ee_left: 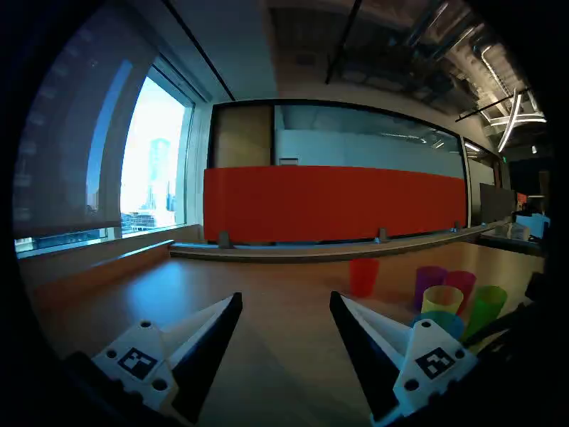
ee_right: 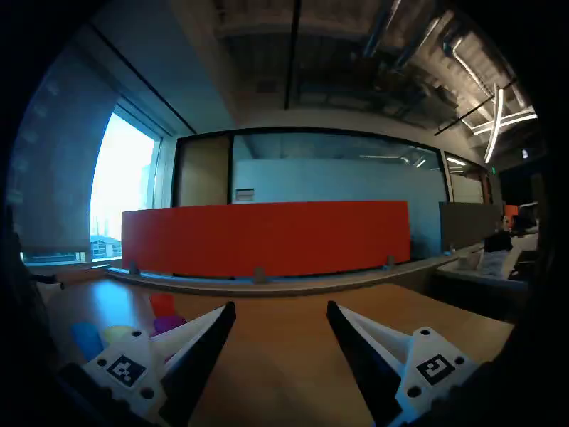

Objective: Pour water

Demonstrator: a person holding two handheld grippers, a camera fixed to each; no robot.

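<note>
On the surface [ee_left: 284, 334], short of its far edge, cups [ee_left: 442, 299] stand in a bunch, red cup [ee_left: 363, 276] a bit apart. Left tool [ee_left: 285, 295] & right tool [ee_right: 281, 304] both spread, nothing btwn. Cups prob. light, thin, tippy: grab mid-wall, softly.

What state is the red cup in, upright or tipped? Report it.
Upright: the red cup stands on its base on the table, rim up. Its contents cannot be told.

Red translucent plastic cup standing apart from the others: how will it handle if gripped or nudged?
The red translucent plastic cup looks thin-walled, so probably light and squeezable. Upright on the smooth wooden table, it would likely slide or tip when nudged.
</note>
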